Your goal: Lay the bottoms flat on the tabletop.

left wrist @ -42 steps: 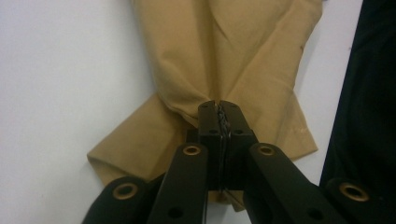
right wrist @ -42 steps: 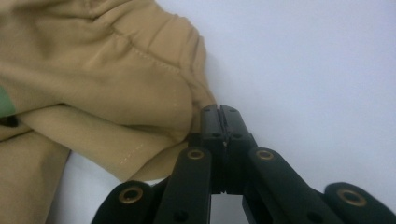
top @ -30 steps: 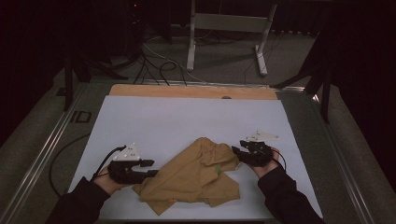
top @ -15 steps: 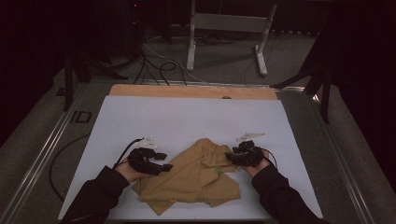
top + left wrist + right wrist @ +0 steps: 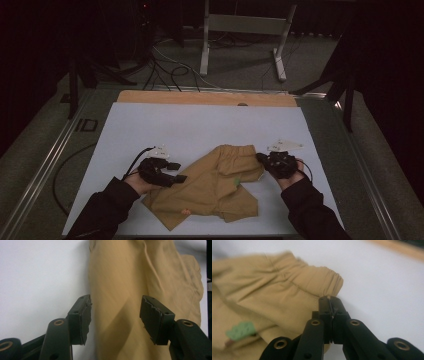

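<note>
Tan shorts [image 5: 215, 190] lie crumpled on the white table top [image 5: 200, 130], their elastic waistband toward the far right. My right gripper [image 5: 260, 157] sits at the waistband's right corner; its jaws have just closed, and in the right gripper view the gripper [image 5: 329, 300] is shut on the edge of the shorts [image 5: 274, 295]. My left gripper [image 5: 177, 171] rests at the shorts' left edge. Its jaws have just been opening: the left gripper [image 5: 115, 315] stands open with a fold of the shorts [image 5: 117, 277] between the pads, not pressed. A small green tag [image 5: 240, 331] shows on the fabric.
A wooden strip [image 5: 200, 97] borders the table's far edge. Beyond it stand a metal frame [image 5: 240, 30] and loose cables [image 5: 165, 70] on the floor. Bare white surface stretches across the far half of the table.
My left hand has moved right, up to the shorts' edge. The right gripper went in toward the shorts, shut on the waistband corner, then drew back right, spreading the waistband.
</note>
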A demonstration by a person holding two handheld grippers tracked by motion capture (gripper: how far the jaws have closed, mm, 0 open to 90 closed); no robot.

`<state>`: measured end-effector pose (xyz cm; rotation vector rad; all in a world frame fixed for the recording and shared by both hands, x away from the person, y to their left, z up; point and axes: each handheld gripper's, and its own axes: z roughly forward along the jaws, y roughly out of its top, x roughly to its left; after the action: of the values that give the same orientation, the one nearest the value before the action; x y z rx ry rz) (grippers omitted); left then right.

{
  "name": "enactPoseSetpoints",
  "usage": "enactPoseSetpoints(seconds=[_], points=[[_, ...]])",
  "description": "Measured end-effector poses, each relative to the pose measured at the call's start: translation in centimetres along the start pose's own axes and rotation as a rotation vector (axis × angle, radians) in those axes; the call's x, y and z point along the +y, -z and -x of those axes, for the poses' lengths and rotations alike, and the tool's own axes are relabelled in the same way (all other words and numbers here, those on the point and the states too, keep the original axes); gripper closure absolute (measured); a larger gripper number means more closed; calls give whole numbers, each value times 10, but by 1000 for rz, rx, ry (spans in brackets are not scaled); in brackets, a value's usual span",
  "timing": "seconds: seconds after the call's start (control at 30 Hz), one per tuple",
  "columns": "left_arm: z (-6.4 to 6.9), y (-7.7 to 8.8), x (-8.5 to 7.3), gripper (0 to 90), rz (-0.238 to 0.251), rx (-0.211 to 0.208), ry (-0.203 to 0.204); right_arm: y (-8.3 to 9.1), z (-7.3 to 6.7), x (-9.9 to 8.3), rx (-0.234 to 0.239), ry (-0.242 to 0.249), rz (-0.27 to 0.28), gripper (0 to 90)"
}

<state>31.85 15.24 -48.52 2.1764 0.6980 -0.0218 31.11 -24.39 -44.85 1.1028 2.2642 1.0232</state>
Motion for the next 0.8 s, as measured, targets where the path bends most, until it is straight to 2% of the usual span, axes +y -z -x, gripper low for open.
enactPoseSetpoints(seconds=[0.07,0.13,0.23,0.3,0.43,0.5,0.63,0.77,0.8], points=[[-1,-1,0,432,-3,-5,4,9,7,4,-31,5,18,891],[-1,-4,-1,432,-10,-13,10,16,15,5,-49,-30,38,891],[-1,-9,-2,433,-26,-14,17,16,22,-3,-49,-53,19,891],[-2,-12,-2,433,-30,2,19,11,22,-10,-39,-62,1,891],[-11,-16,2,432,-26,62,16,3,19,-20,-30,-62,-32,891],[-17,-21,6,432,-28,70,28,1,18,-21,-28,-61,-39,891],[-24,-39,13,434,-74,89,18,1,16,-19,-30,-53,-41,891],[-20,-55,16,575,-117,107,-46,1,15,-19,-32,-56,-39,891],[-18,-56,16,654,-114,111,-59,0,15,-20,-33,-53,-40,891]])
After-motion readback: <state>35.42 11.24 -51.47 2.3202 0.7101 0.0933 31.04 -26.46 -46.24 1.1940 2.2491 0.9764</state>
